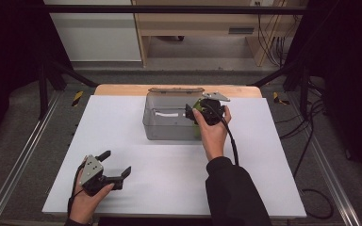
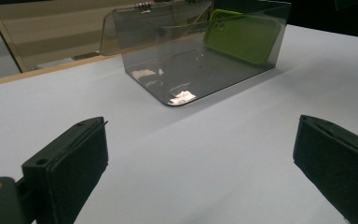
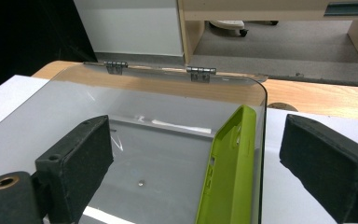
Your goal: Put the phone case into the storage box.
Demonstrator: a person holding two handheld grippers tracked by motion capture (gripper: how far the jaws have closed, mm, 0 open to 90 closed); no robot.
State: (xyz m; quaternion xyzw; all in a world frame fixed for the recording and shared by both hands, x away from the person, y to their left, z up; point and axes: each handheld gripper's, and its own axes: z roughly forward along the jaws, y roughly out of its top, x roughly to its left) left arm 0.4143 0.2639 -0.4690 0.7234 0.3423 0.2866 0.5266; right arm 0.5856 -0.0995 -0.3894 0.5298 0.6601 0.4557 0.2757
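1. Clear smoky plastic box with hinged lid (image 1: pixel 169 123): sitting at the far middle of the white surface (image 1: pixel 136 188), lid standing open.
2. Lime-green phone case (image 3: pixel 228 168): leaning upright inside the box against its right wall.
3. Right tongs (image 1: pixel 199 113): hovering over the box's right end, jaws standing wide, gripping nothing. Lifting straight up, clear of the wall, seems wise to avoid tipping the case.
4. Left tongs (image 1: pixel 118 165): resting open and empty at the near left.

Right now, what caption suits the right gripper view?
Open jaws above a clear hinged box, a green phone case leaning against its wall.
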